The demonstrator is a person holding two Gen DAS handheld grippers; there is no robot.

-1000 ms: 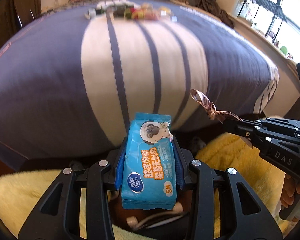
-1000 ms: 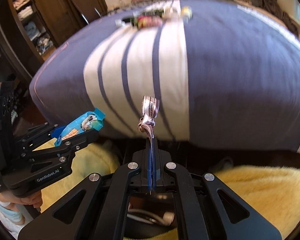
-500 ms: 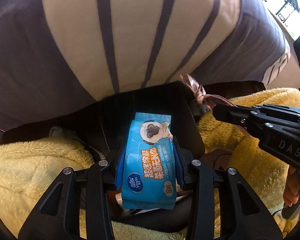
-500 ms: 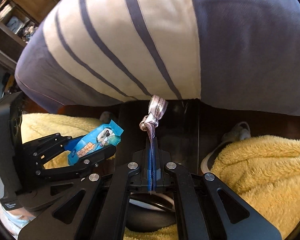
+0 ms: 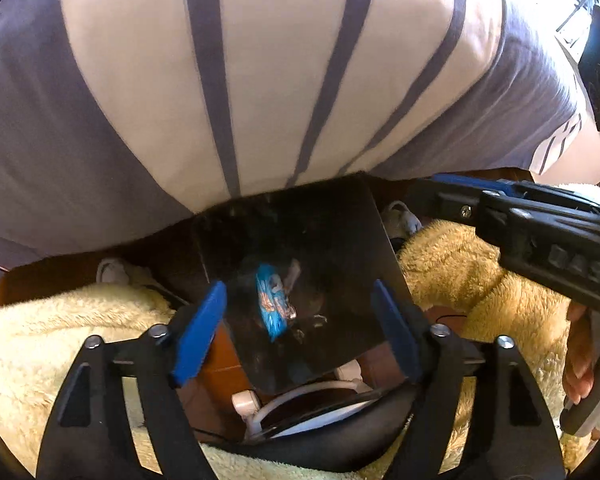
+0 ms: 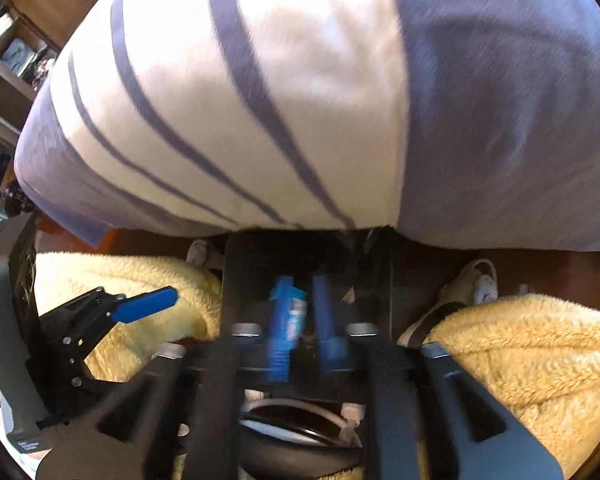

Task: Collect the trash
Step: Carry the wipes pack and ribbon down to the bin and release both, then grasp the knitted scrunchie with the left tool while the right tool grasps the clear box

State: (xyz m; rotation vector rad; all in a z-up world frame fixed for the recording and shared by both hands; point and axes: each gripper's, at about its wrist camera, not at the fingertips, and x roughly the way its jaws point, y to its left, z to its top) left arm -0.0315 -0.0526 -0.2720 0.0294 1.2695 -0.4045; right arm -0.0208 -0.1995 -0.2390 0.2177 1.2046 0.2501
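Both grippers open over a dark bin, the blue packet loose inside it.

The left gripper [image 5: 296, 332], black with blue pads, has its jaws opening wide with nothing pressed between them; the blue plastic wipes packet [image 5: 274, 306] lies down in the dark, square-sided trash bin [image 5: 340, 220], seen through the gap and clear of both pads. The right gripper [image 6: 302, 320], blurred in its own view, is likewise opening, its pads apart and gripping nothing. Beside the packet in the bin is a small pale brownish scrap [image 5: 293, 274], too blurred to identify. The bin stands against the edge of a bed covered in blue-grey and cream striped fabric [image 5: 260, 80], between the person's legs in fluffy yellow fleece [image 5: 480, 280].
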